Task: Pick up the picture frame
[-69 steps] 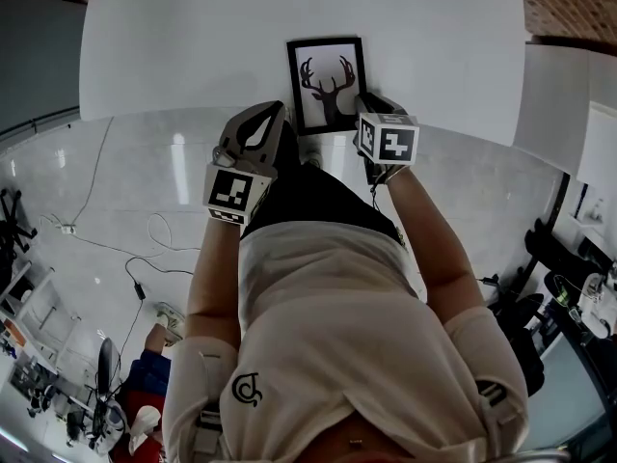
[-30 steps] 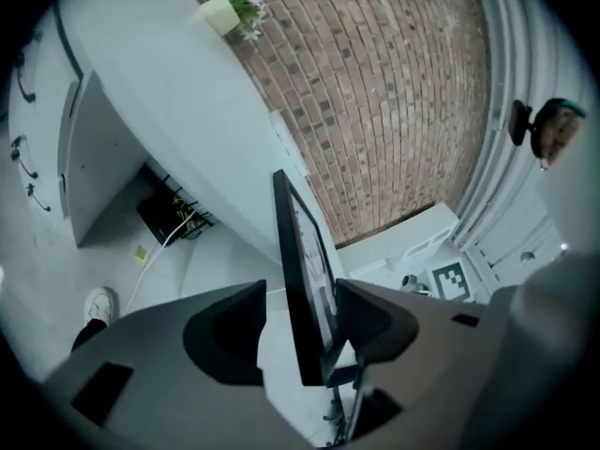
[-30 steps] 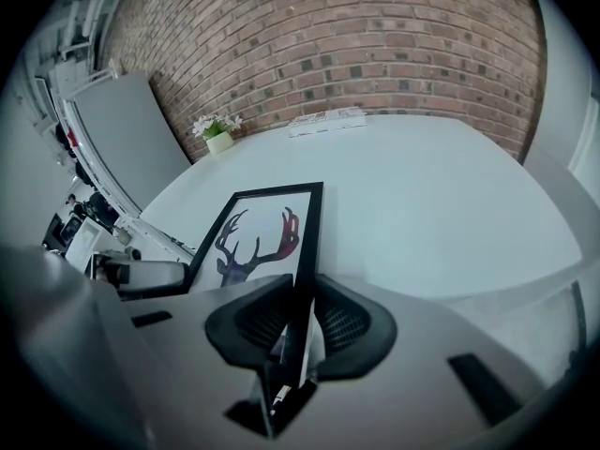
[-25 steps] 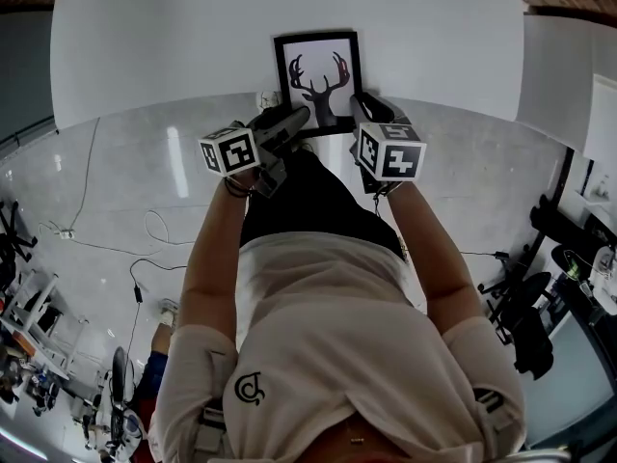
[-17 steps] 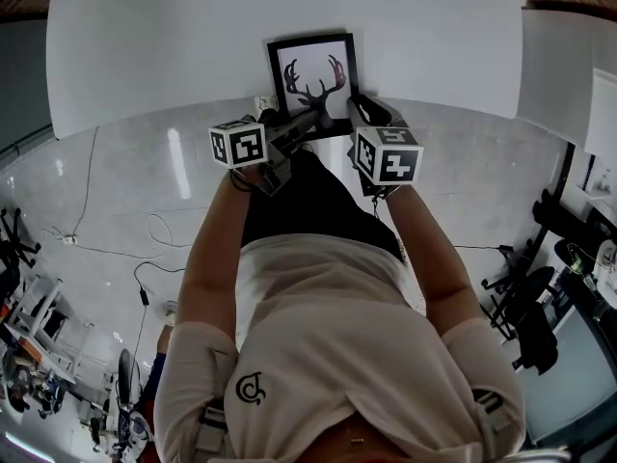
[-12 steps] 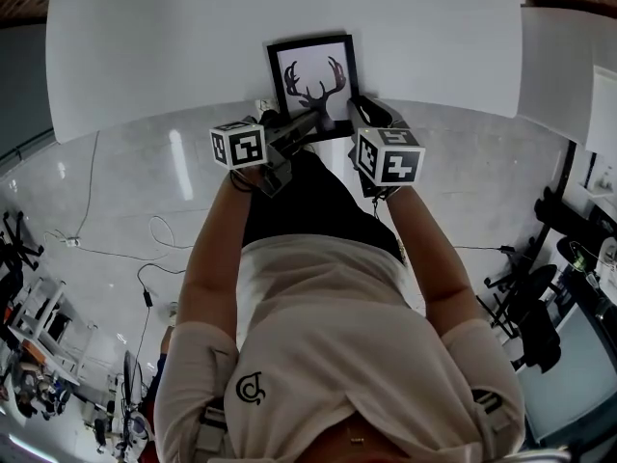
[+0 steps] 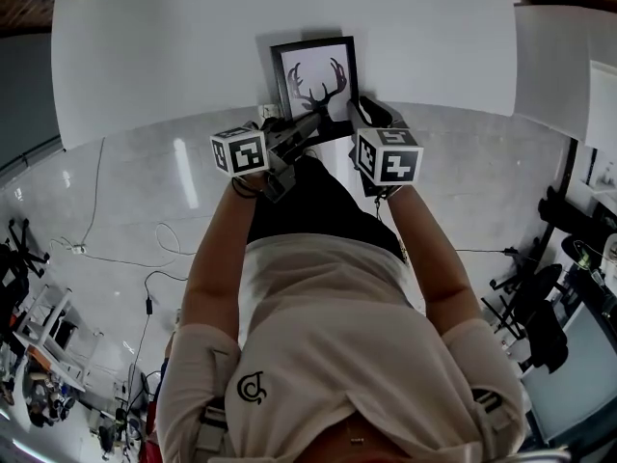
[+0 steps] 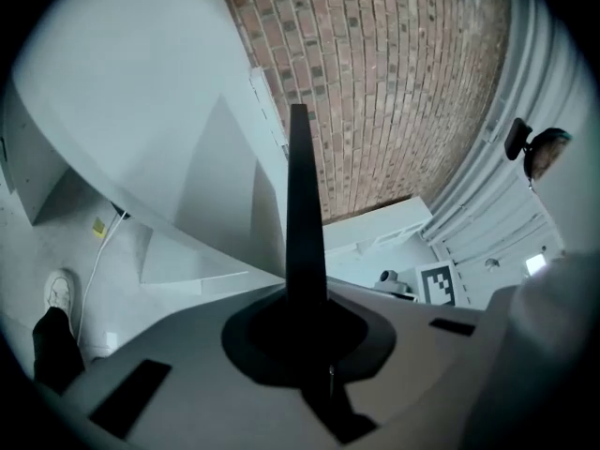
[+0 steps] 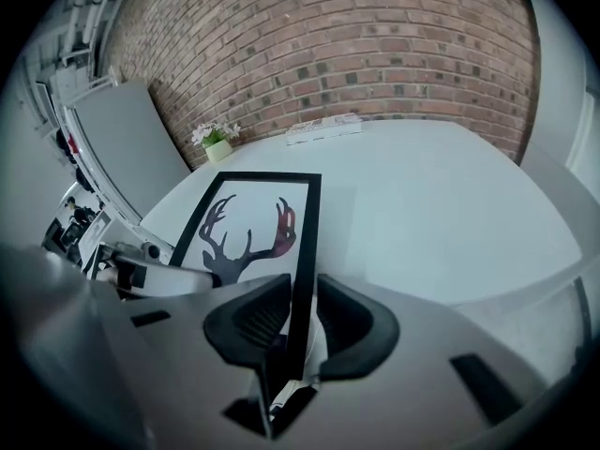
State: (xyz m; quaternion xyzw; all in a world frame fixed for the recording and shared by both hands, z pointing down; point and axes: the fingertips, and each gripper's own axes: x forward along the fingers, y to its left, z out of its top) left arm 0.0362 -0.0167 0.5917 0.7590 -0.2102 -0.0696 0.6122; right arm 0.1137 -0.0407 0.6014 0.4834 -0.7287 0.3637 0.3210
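Left claw (image 7: 316, 121), nearly level, has just closed on the picture frame (image 7: 310, 70).

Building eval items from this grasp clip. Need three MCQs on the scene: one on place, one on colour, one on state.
1. Where is the frame?
A. by the table's near edge
B. at the table's far edge
C. on the floor

2. What colour is the frame's border?
A. white
B. black
C. red

3. What state is the left gripper in?
A. open, clear of the frame
B. shut on the frame
C. shut on a cable

Key:
1 A: the head view shows it at the edge nearest the person.
2 B: a black border runs round the white antler print.
3 B: the left gripper view shows the frame's dark edge pinched between its jaws, which have just been closing.
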